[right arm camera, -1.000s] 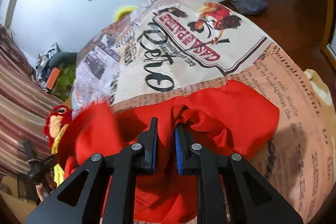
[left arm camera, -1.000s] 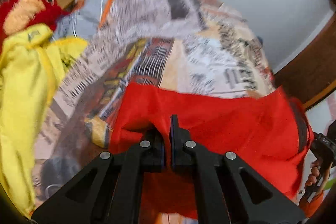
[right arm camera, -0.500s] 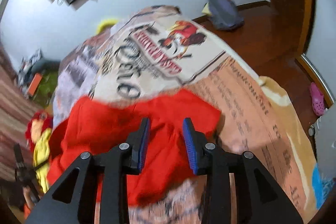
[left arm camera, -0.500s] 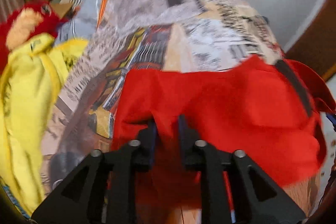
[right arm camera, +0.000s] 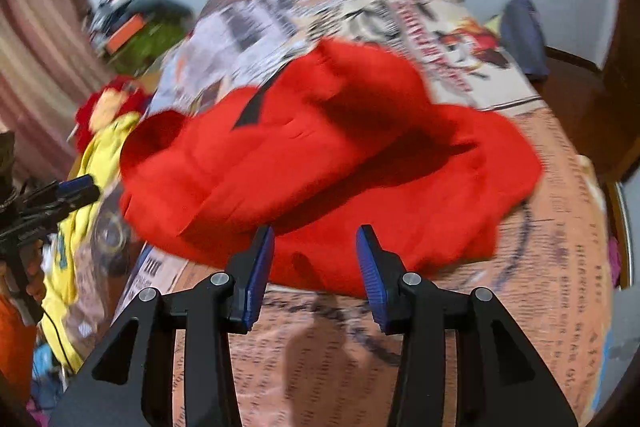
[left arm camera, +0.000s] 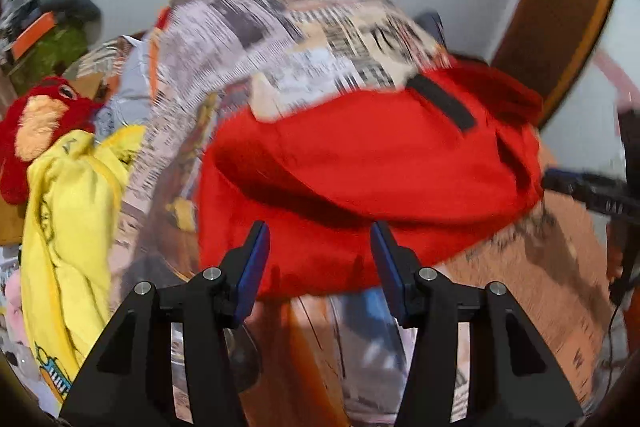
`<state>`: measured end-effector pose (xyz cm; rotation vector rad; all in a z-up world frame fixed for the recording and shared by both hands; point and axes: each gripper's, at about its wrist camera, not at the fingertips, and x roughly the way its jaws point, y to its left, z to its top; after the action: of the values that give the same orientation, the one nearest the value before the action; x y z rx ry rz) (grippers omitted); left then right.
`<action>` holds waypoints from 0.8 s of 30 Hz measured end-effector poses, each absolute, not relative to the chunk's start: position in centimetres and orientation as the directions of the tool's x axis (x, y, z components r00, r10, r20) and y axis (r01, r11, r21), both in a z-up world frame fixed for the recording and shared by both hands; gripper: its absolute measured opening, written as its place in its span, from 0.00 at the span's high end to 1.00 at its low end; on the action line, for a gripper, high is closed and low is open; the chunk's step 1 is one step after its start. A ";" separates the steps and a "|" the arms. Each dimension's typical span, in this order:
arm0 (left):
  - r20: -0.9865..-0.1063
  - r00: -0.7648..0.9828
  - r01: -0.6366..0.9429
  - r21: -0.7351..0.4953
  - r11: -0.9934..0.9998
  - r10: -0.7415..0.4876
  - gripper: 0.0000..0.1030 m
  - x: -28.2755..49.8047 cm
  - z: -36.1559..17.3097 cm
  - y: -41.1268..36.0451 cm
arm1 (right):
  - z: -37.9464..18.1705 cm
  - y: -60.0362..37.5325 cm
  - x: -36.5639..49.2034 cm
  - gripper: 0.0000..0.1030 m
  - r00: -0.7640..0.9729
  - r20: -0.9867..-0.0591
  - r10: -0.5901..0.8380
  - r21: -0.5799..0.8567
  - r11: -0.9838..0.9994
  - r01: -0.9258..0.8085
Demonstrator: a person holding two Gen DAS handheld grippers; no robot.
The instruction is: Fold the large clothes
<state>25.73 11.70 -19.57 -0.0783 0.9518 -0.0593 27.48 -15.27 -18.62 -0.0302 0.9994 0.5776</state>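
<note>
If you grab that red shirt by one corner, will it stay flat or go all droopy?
Probably droopy. The red shirt already lies in soft humps and folds on the bedspread, so it looks like limp cloth that would hang down from a pinch. It likely weighs little. If pushed, it would probably bunch up rather than slide in one piece.

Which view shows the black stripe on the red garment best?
Left wrist: the black stripe lies unobstructed as a full diagonal band across the red garment. Right wrist shows it only as a short, blurred wedge near a fold.
</note>
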 end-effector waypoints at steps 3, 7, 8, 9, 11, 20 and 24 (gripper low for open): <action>-0.844 0.526 0.058 -0.083 0.995 -0.101 0.50 26.8 -22.1 10.3 | -20.1 -13.3 27.8 0.62 0.372 -0.822 0.432 0.211 0.837 -0.504; -0.862 0.498 0.063 -0.075 0.995 -0.096 0.50 29.1 -24.3 9.3 | -20.8 -11.8 29.7 0.62 0.367 -0.827 0.426 0.197 0.831 -0.521; -0.853 0.512 0.059 -0.081 0.995 -0.099 0.50 29.9 -24.2 9.4 | -20.7 -11.6 30.4 0.62 0.373 -0.819 0.437 0.202 0.827 -0.525; -0.845 0.523 0.058 -0.090 0.994 -0.107 0.50 30.6 -24.0 9.4 | -20.4 -11.5 31.2 0.62 0.383 -0.808 0.449 0.210 0.825 -0.525; -0.833 0.537 0.056 -0.123 0.991 -0.134 0.50 33.0 -23.5 9.8 | -19.8 -11.3 33.0 0.62 0.408 -0.795 0.448 0.212 0.837 -0.505; -0.795 0.607 -0.195 -0.138 0.971 0.009 0.50 41.0 -22.3 15.6 | -17.9 -14.2 39.5 0.62 0.557 -0.741 0.375 0.270 0.926 -0.265; -0.791 0.611 -0.198 -0.150 0.969 0.002 0.50 39.8 -22.3 16.7 | -18.1 -13.7 37.4 0.62 0.542 -0.759 0.360 0.206 0.923 -0.324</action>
<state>39.76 16.67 -22.34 -0.2325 0.9079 0.1167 37.40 -13.66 -18.13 0.0424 0.9110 0.4064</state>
